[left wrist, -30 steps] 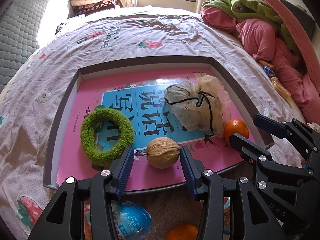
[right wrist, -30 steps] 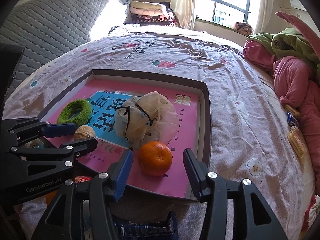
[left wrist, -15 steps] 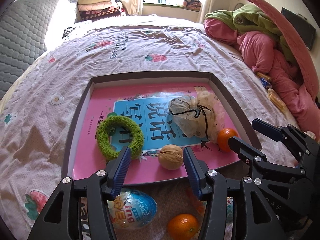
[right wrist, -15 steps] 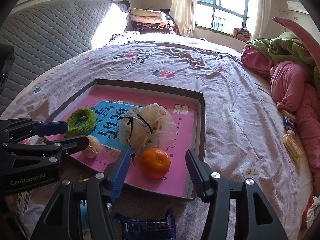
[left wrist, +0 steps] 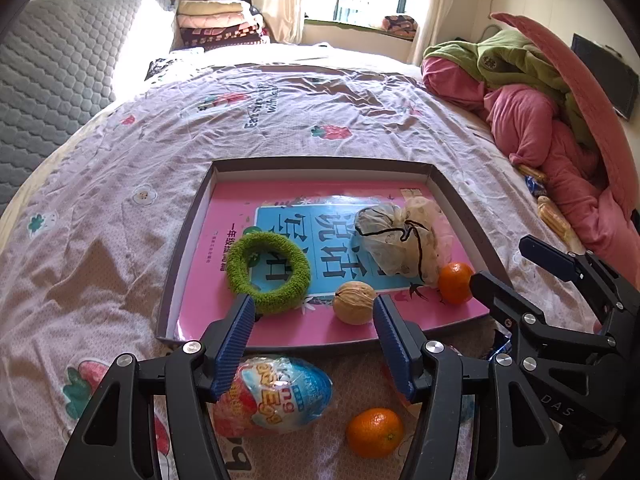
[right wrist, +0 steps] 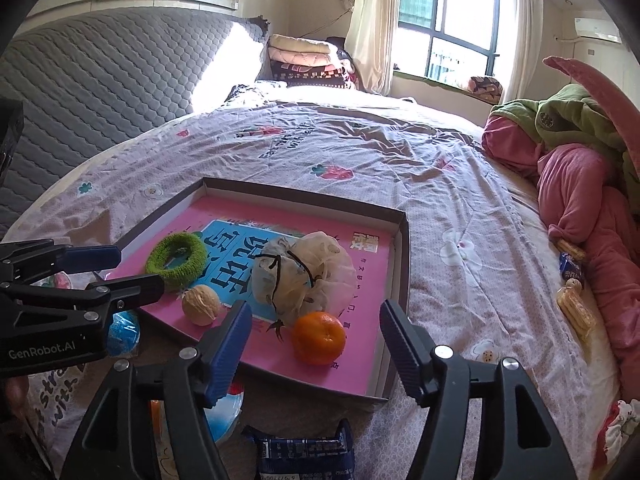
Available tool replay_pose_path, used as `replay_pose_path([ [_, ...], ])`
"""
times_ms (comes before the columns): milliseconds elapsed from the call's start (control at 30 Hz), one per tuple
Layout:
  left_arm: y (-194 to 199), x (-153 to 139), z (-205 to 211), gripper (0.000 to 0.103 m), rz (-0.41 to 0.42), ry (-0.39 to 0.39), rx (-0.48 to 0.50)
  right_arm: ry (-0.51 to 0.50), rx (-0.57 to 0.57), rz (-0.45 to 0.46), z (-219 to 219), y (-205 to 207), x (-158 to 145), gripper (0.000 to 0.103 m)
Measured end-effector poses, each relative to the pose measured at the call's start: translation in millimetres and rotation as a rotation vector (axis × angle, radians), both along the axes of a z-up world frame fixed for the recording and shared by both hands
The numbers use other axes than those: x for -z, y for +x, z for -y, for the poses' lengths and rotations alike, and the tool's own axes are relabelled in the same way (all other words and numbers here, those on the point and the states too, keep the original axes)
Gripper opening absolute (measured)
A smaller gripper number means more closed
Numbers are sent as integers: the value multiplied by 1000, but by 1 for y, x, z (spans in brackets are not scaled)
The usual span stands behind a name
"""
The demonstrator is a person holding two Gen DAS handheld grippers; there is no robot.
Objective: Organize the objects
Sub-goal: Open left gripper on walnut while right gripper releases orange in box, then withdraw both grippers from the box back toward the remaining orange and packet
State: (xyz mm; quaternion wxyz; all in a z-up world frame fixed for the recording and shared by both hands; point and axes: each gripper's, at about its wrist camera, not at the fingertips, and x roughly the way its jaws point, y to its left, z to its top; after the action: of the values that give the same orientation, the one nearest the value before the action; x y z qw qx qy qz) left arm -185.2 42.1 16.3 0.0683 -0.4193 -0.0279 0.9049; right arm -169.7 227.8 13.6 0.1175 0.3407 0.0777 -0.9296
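Pink book liner in the tray [left wrist: 188, 236] holds four items: green ring [left wrist: 268, 272], walnut [left wrist: 354, 302], mesh pouch [left wrist: 394, 242], tangerine [right wrist: 318, 338]. Outside on the bed: toy egg [left wrist: 276, 394], second tangerine [left wrist: 374, 432], blue packet [right wrist: 306, 454]. My left hand-held gripper [left wrist: 312, 344] and right hand-held gripper [right wrist: 316, 350] both gape wide, empty. Risk: round fruit and the walnut could roll on the soft bedding if nudged; the egg's foil is probably slippery. The egg lies on its side, long axis left-right, narrow end apparently right.
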Motion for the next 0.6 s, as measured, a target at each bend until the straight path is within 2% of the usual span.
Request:
replay_pose_path([
  [600, 34, -17, 18, 66, -70, 8, -54, -30, -3, -95, -1, 30, -23, 74],
])
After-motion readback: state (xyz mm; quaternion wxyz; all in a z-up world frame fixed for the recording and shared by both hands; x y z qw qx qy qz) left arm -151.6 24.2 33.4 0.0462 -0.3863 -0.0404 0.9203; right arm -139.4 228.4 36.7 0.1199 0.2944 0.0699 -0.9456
